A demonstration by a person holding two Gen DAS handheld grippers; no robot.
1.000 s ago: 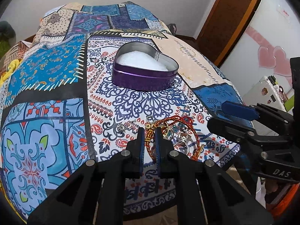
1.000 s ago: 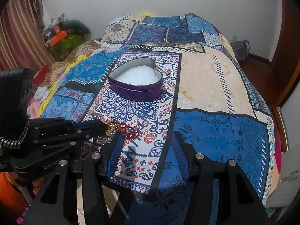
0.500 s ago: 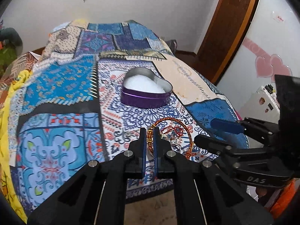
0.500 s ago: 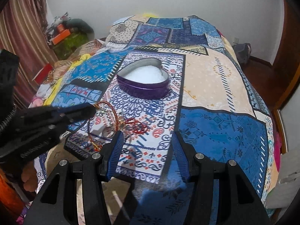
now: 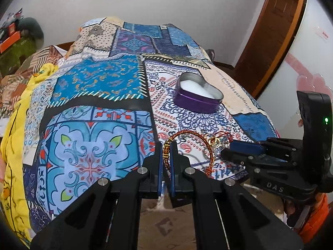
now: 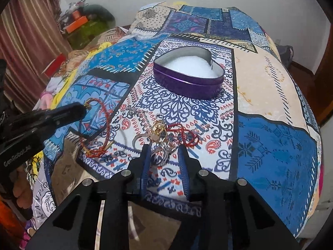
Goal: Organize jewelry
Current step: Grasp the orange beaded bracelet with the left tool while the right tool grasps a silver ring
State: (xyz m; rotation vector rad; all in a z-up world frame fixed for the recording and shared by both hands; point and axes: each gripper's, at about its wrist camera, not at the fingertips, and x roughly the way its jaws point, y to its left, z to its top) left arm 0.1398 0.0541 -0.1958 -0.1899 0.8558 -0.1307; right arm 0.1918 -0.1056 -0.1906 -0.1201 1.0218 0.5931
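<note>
- Leftmost, the left gripper (image 5: 166, 150) is clamped on the gold-beaded part of a red cord bracelet (image 5: 193, 134), its loop lifted clear of the patchwork bedspread (image 5: 93, 87).
- Right of that, a small heap of jewelry (image 6: 164, 135) lies near the bedspread's near edge, with the right gripper (image 6: 164, 156) parted around its near side, holding nothing.
- Farther back, a purple heart-shaped tin (image 6: 188, 75) sits uncovered with white lining, well apart from the heap.

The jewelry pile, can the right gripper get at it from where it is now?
Probably yes. The right gripper is open just short of the pile, nothing between them; the left gripper holds the bracelet off to the side.
</note>
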